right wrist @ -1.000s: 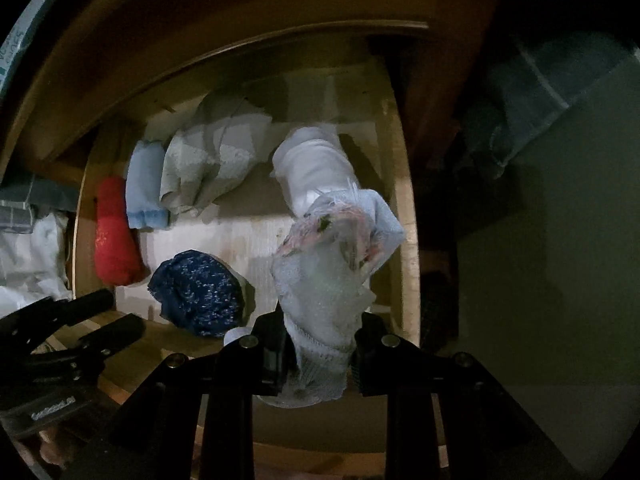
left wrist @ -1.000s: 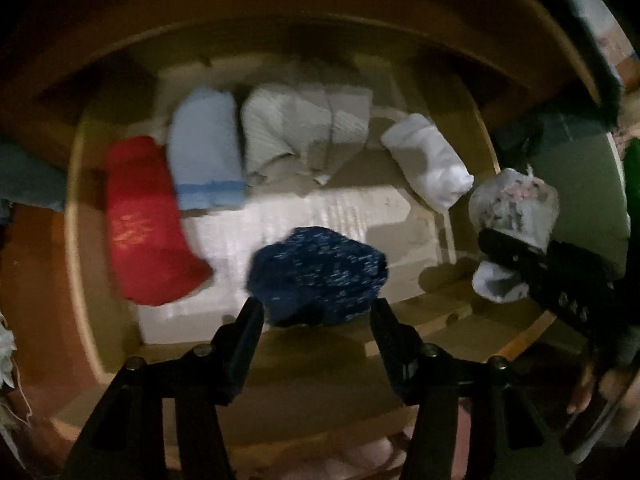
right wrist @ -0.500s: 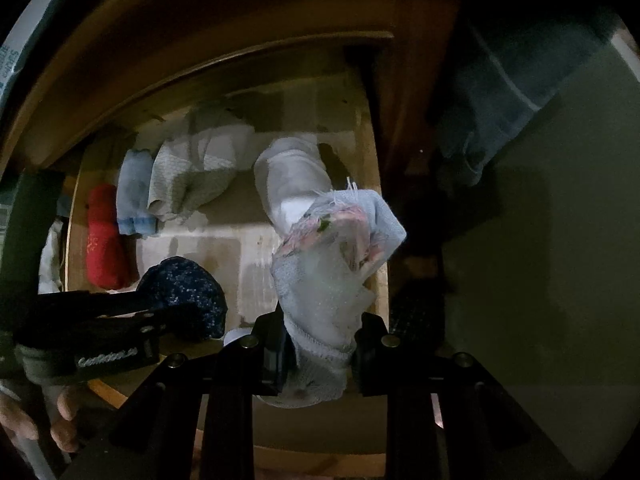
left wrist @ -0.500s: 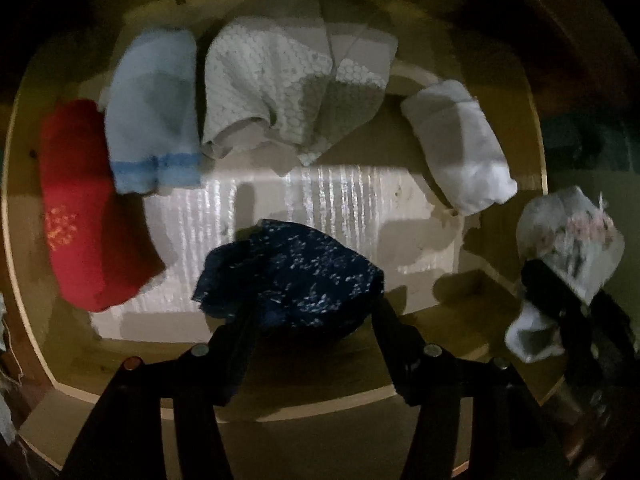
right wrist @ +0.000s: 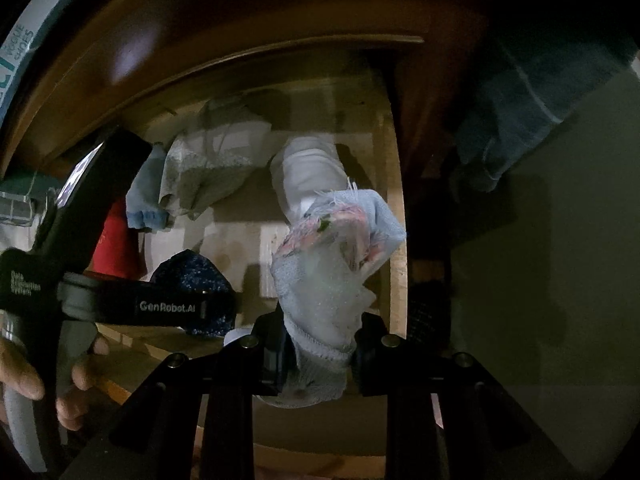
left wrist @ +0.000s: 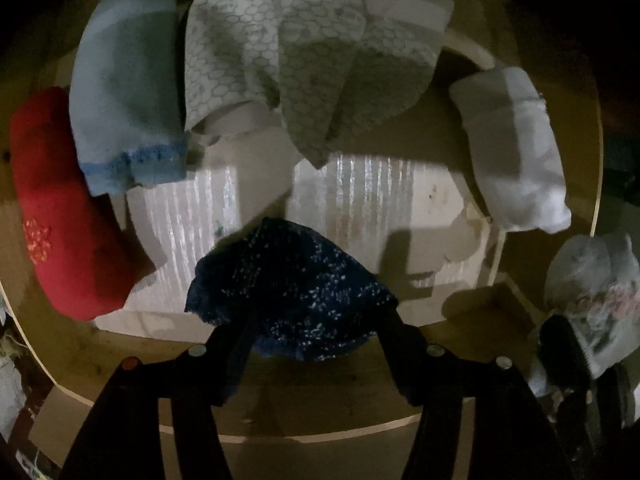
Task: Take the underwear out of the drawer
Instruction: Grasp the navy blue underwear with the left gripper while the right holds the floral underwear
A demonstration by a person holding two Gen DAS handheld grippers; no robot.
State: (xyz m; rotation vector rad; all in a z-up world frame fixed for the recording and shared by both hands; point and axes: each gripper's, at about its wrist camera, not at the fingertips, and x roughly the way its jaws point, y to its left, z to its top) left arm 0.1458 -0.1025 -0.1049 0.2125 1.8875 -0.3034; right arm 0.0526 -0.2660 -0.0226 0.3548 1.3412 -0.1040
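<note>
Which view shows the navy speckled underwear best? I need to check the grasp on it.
The left wrist view: the navy speckled underwear sits large between the left hand-held gripper fingers. In the right wrist view, that gripper's body covers much of it.

Bare liner strip [left wrist: 360, 200] open across mid-drawer. Back row blocked by red roll [left wrist: 60, 208], blue roll [left wrist: 128, 92], patterned grey cloth [left wrist: 304, 60], white roll [left wrist: 516, 148]. Navy garment [left wrist: 292, 288] sits against the front wall [left wrist: 320, 396]. Cabinet frame [right wrist: 240, 32] overhangs the rear.
</note>
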